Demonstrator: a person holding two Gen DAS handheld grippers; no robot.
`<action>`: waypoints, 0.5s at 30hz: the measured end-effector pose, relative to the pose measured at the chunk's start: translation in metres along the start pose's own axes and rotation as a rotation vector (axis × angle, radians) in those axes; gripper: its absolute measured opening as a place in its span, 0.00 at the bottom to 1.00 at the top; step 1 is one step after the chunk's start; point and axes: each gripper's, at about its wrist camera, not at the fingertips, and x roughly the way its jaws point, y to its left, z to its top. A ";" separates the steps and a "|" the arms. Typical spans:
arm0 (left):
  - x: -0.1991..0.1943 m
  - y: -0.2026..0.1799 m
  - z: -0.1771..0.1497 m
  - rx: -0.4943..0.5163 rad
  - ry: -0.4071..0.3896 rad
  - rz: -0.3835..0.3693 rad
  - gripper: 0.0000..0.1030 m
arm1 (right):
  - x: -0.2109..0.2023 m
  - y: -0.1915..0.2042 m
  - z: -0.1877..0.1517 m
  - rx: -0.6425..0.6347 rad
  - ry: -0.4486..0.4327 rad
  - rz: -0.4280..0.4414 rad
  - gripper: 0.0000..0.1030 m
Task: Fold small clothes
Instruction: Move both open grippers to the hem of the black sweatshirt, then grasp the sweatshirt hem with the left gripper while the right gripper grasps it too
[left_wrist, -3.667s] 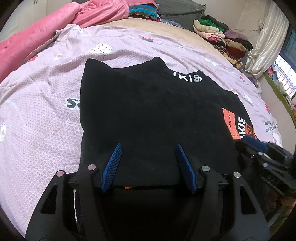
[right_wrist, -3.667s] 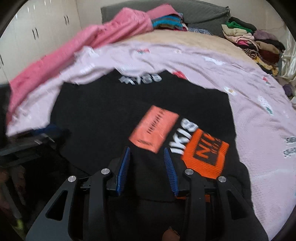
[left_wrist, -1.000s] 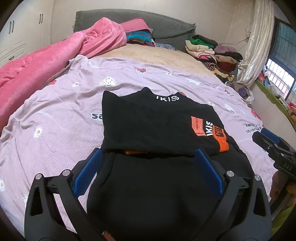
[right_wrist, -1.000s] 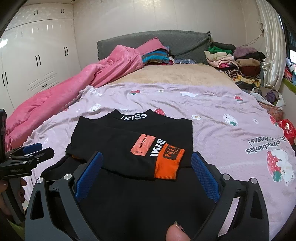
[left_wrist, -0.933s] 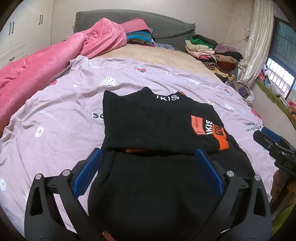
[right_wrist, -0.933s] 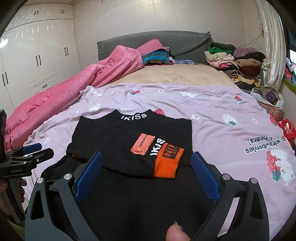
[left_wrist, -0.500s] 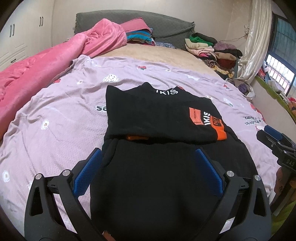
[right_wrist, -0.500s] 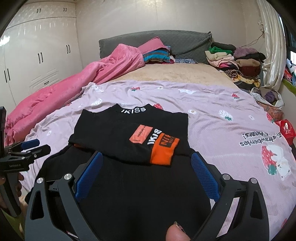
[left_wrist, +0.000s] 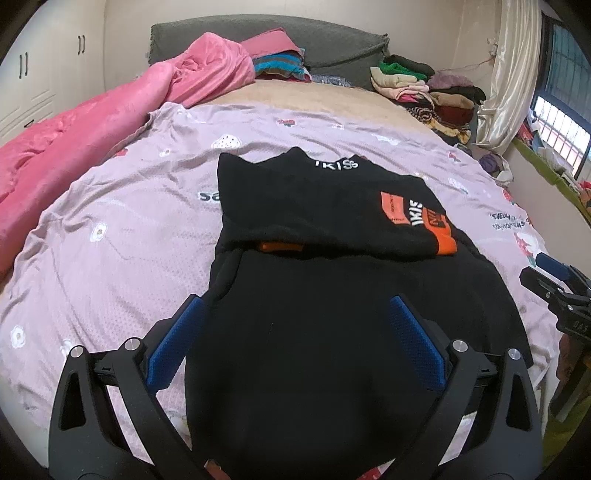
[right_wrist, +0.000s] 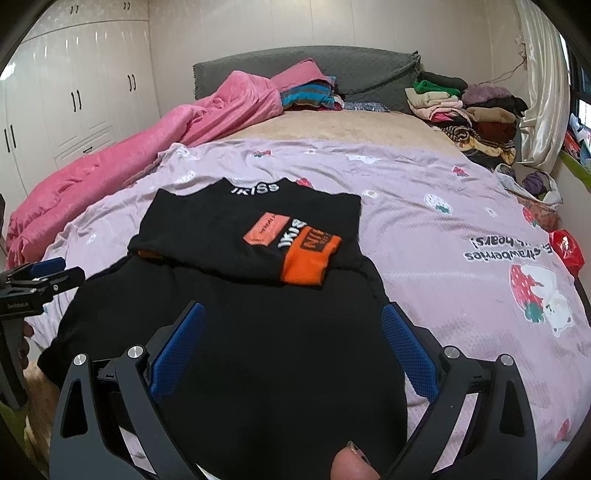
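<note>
Both cameras sit low at the near edge of the bed (left_wrist: 110, 229), looking along it to the far grey headboard (right_wrist: 369, 74). The left wrist view looks from the near left, close over the black top (left_wrist: 314, 332). The right wrist view looks from the near right. Both views share the black top, the pink blanket (right_wrist: 147, 162) and the far pile of clothes (left_wrist: 424, 88). Each view shows the other gripper at its edge.

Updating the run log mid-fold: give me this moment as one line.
left tool: open, empty | right tool: open, empty | black top: sleeves folded across, hem unfolded | purple sheet: beneath
</note>
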 end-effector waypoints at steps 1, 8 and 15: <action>0.000 0.000 -0.001 0.000 0.004 0.000 0.91 | 0.000 -0.001 -0.002 -0.001 0.006 -0.003 0.93; -0.004 0.015 -0.016 -0.017 0.036 -0.005 0.91 | 0.000 -0.008 -0.019 -0.003 0.060 -0.006 0.93; -0.007 0.040 -0.037 -0.054 0.091 0.004 0.91 | 0.006 -0.023 -0.045 0.013 0.147 -0.012 0.93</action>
